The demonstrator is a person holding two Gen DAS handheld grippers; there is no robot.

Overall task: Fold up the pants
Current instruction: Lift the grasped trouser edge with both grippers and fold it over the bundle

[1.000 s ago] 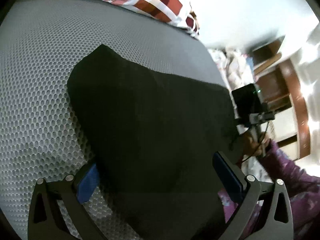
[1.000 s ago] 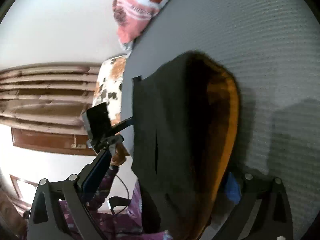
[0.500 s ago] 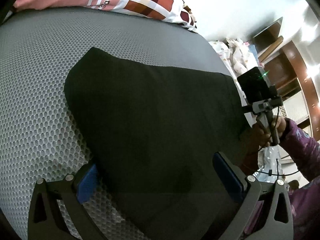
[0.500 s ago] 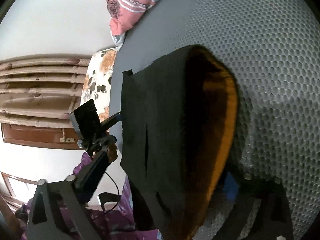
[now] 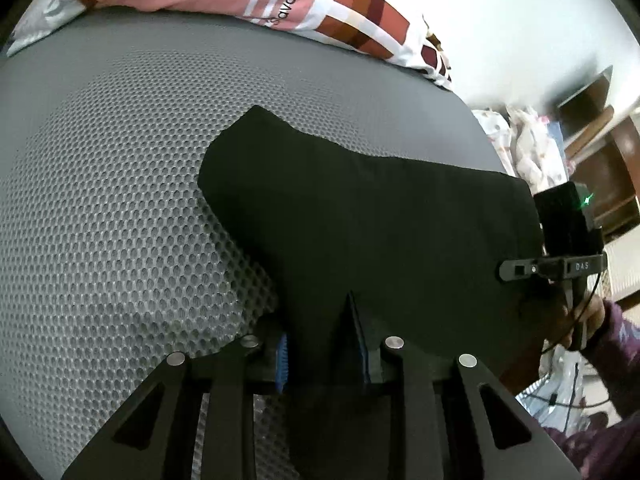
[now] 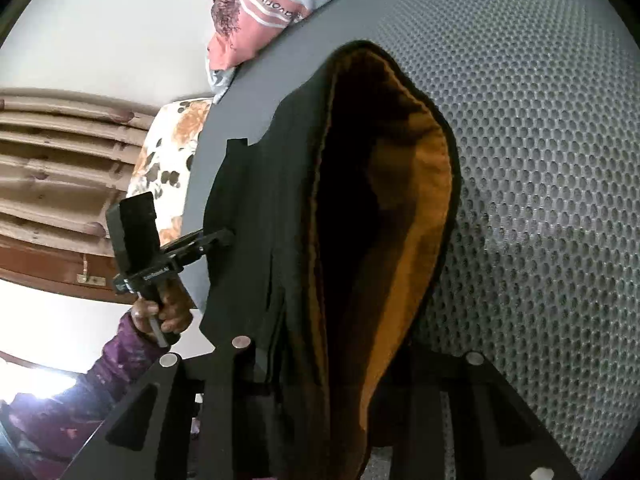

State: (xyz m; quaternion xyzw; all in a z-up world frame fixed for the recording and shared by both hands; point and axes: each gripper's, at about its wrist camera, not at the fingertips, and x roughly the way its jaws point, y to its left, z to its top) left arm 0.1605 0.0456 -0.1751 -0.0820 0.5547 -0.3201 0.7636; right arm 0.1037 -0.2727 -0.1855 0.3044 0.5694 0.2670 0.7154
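Both my grippers closing on the black pants [image 5: 384, 232] on the grey mesh mattress [image 5: 104, 216].
My left gripper [image 5: 322, 354] pinches the near hem at 6 o'clock; my right gripper [image 6: 320, 392] clamps the orange-lined waistband, also at 6 o'clock.

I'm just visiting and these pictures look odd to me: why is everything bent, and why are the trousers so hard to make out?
Left wrist view: the fisheye lens curves the grey mesh bed; the black pants show no detail. Right wrist view: same bulging, white wall overexposed, only the pants' orange lining reads clearly.
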